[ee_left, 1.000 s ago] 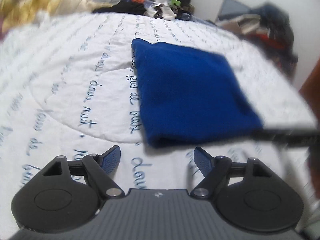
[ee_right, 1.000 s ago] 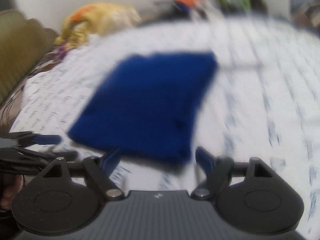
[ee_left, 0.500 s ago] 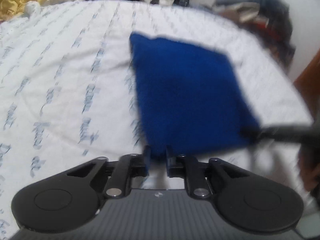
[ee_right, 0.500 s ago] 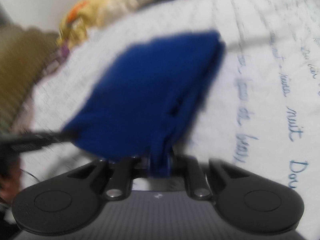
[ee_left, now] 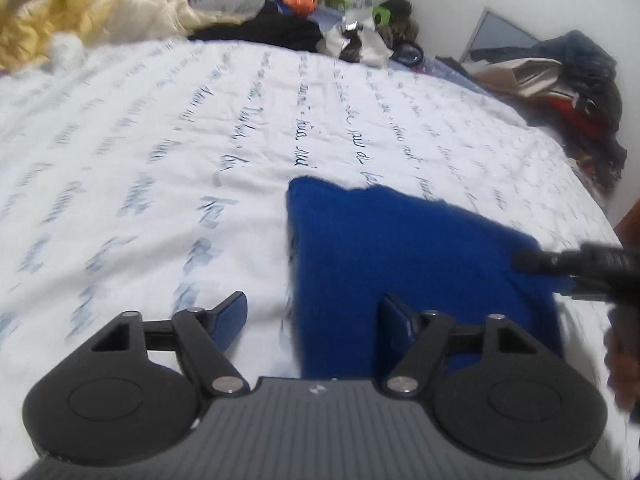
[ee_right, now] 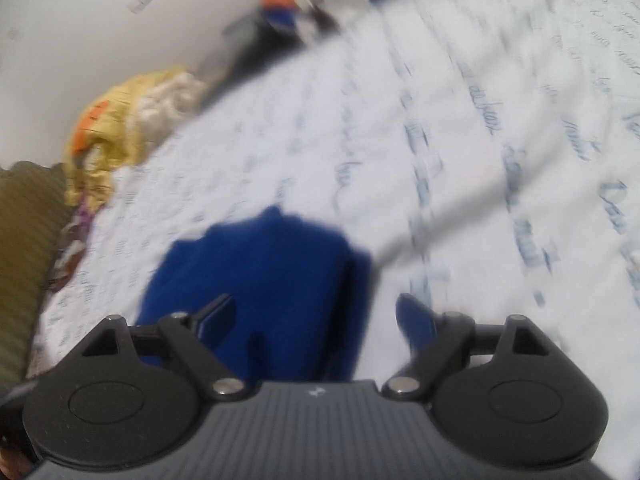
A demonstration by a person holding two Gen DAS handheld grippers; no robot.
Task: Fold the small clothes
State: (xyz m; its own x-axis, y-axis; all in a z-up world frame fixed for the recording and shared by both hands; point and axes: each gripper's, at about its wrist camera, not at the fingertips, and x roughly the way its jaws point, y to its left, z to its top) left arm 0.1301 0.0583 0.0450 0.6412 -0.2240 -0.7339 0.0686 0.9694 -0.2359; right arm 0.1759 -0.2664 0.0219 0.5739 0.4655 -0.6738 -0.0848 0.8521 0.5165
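Left gripper (ee_left: 312, 316) jaws spread wide, holding nothing; its left finger sits over bare white bedspread (ee_left: 160, 168), its right finger over the blue cloth (ee_left: 400, 264). Cloth lies folded flat on the bedspread, just ahead of both grippers. Right gripper (ee_right: 316, 320), view blurred, likewise wide open and empty, straddling the cloth's right edge. Clothes pile (ee_left: 92, 12) at far edge.

We see a small deep-blue fleecy garment (ee_left: 400, 264) folded into a compact, roughly rectangular stack, lying flat on the white script-printed bedspread (ee_left: 160, 160), its far edge slightly ragged.
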